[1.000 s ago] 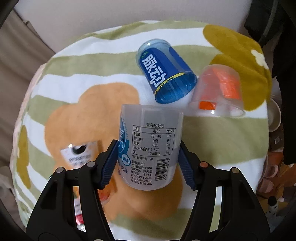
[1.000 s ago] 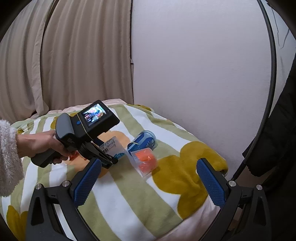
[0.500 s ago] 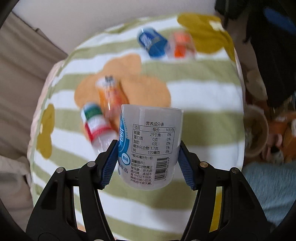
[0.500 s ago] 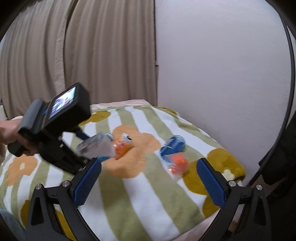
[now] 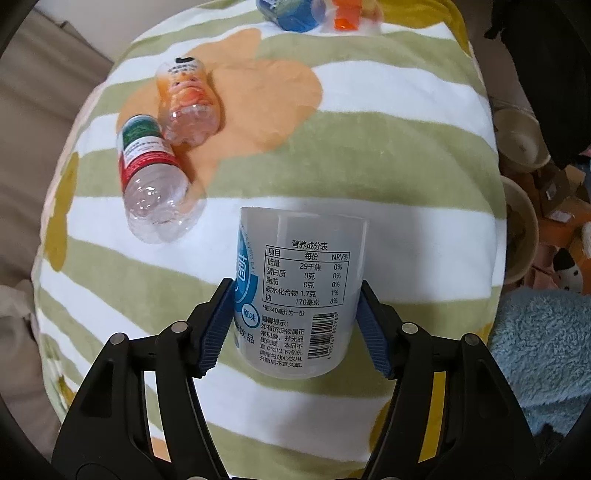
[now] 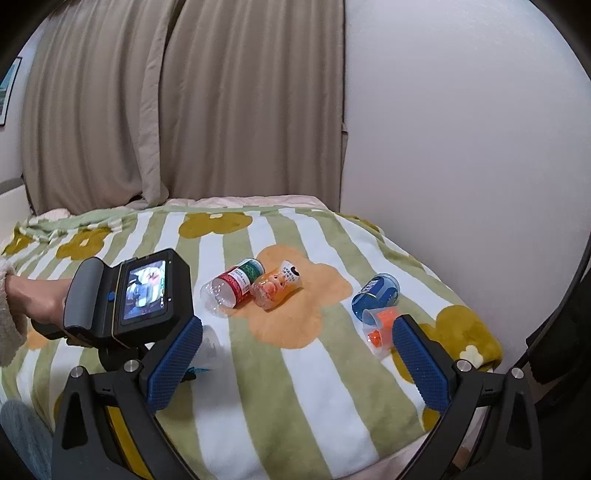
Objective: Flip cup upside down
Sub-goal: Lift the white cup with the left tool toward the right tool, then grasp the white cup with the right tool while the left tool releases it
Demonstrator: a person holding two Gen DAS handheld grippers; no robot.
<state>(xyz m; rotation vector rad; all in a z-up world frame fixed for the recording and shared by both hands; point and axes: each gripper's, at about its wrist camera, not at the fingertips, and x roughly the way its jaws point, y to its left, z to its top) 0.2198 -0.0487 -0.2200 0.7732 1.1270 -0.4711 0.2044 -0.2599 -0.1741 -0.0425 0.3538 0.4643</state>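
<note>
While the left gripper (image 5: 297, 325) keeps its blue pads clamped on either side of the cup (image 5: 299, 291), the cup hangs in the air above a white stripe of the blanket (image 5: 369, 155), its printed nutrition label facing the camera. A second ago it sat low among the blue cup (image 5: 291, 13) and the orange cup (image 5: 347, 16); now those two lie far off at the blanket's far edge, touching each other. Two cut bottles have come into sight to the left, a red-labelled bottle (image 5: 151, 177) and an orange bottle (image 5: 186, 105), lying on their sides and touching. The right gripper (image 6: 295, 363) hovers over the near edge of the blanket, its fingers spread wide with nothing between them, just as before. Bowls (image 5: 517, 140) sit on the floor to the right.
</note>
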